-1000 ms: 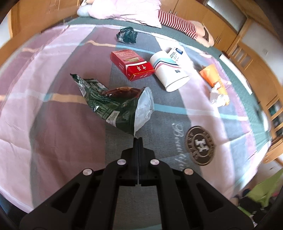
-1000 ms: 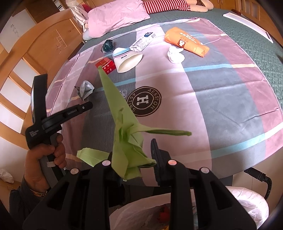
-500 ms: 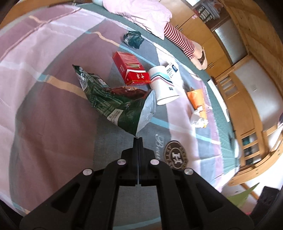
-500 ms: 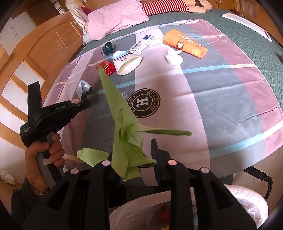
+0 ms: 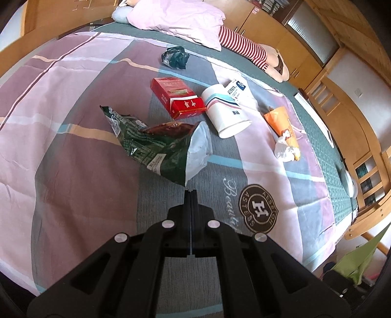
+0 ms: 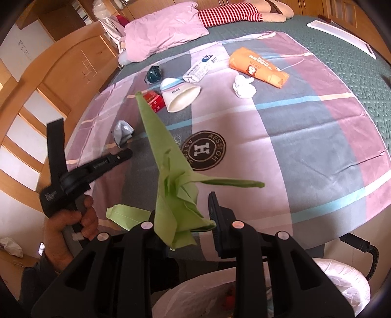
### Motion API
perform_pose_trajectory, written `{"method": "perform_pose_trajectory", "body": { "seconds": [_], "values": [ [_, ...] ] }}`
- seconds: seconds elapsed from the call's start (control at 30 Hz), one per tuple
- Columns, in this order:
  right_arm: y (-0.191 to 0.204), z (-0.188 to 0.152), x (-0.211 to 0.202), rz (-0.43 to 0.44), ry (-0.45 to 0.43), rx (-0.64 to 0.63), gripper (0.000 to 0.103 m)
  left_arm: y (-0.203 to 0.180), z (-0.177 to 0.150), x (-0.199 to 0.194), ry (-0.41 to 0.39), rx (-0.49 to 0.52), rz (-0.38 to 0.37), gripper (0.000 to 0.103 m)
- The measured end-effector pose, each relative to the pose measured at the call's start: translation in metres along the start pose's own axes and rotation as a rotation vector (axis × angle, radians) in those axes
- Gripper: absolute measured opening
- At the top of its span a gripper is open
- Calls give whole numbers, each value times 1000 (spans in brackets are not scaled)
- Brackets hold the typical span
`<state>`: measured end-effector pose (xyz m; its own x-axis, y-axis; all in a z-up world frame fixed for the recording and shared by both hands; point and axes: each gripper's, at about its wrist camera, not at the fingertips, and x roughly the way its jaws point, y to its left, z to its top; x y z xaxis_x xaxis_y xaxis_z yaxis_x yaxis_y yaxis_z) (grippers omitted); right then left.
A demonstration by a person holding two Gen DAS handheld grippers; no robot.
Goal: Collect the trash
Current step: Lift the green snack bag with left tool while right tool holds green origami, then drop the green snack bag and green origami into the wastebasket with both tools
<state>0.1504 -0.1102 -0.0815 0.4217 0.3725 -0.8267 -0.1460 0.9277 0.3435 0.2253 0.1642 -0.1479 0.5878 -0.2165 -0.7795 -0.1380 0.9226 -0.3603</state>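
My left gripper (image 5: 190,192) is shut on the corner of a green snack bag (image 5: 156,146) and holds it just above the bedspread; it also shows in the right wrist view (image 6: 123,156). My right gripper (image 6: 187,208) has its jaws apart, with a crumpled green paper (image 6: 171,186) draped over the left finger, above a white trash bag (image 6: 342,288). On the bed lie a red box (image 5: 178,97), a paper cup (image 5: 226,113), a white carton (image 5: 237,88), an orange wrapper (image 5: 282,122), a white tissue wad (image 5: 283,150) and a dark green wrapper (image 5: 174,57).
A pink pillow (image 6: 166,31) and a striped plush toy (image 6: 232,11) lie at the head of the bed. A wooden headboard (image 6: 61,80) stands on the left. Wooden cabinets (image 5: 342,80) line the far side. A black cable (image 6: 361,247) hangs beside the trash bag.
My left gripper has tilted and swung with the snack bag still pinched. The right gripper and green paper have stayed in place above the trash bag.
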Motion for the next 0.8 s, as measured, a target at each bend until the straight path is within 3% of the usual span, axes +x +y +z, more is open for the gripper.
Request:
{"method": "perform_pose_trajectory", "body": {
  "seconds": [0.27,0.5,0.63,0.8],
  "values": [
    [15,3,-34,57,-74,-68,28,-13,-25,-22,-25,97,2,1],
    [-5,-10,-83,191,-126,-44,28,-14,-50,-42,-43,120,-12,1],
    [-13,-27,-107,150,-132,-117,28,-21,-65,-52,-54,145,-21,1],
    [-30,-60,-119,97,-78,-171,28,-31,-82,-61,-63,176,-36,1]
  ]
}}
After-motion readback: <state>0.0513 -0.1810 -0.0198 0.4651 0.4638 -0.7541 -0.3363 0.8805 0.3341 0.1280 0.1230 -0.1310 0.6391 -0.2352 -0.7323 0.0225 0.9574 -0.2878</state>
